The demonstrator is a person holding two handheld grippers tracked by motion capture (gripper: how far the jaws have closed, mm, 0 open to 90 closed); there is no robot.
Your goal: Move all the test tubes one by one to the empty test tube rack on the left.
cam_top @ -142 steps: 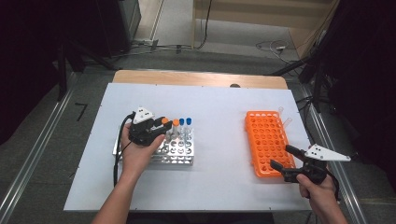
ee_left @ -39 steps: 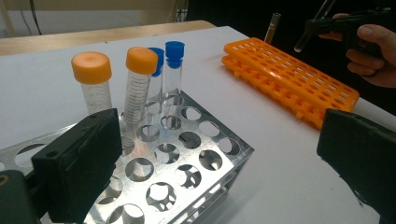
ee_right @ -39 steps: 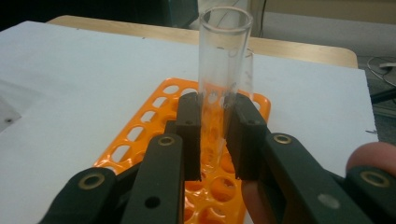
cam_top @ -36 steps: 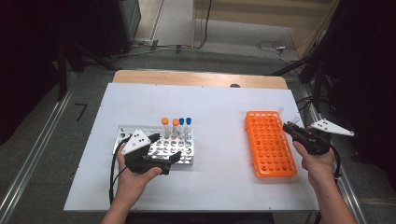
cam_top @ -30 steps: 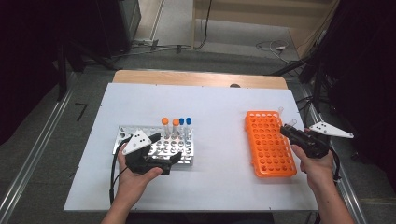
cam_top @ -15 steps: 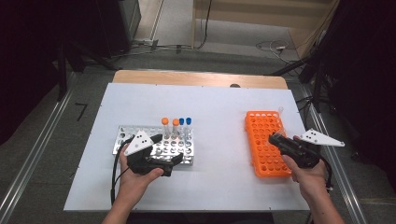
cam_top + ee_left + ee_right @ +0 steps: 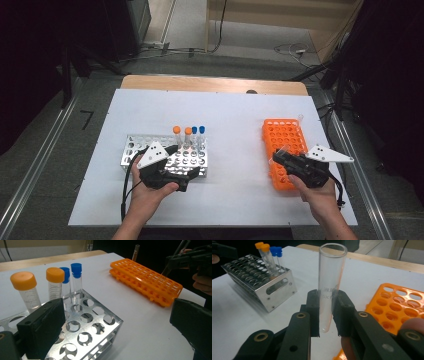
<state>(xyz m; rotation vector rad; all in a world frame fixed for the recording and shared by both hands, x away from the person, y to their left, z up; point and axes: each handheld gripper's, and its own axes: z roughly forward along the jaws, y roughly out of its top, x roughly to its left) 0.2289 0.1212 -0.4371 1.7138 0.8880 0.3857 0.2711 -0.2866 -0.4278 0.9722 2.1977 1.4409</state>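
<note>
The table (image 7: 230,110) is white, with a pale wood strip along its far edge. On it, the metal rack (image 7: 167,160) is shiny silver, patterned with rows of round holes. Two tubes in it wear orange caps (image 7: 23,280), two wear blue caps (image 7: 76,267); their bodies are clear, with faint grey markings. The plastic rack (image 7: 285,145) is bright orange, with a grid of holes. The glass tube (image 7: 329,287) is colourless with faint grey print. The right hand-held gripper (image 7: 325,312) is black with brass-coloured rivets; the left hand-held gripper (image 7: 162,172) is black with a light grey plate.

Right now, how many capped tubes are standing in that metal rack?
4: two orange-capped tubes and two blue-capped tubes, side by side along the metal rack's far edge.
</note>
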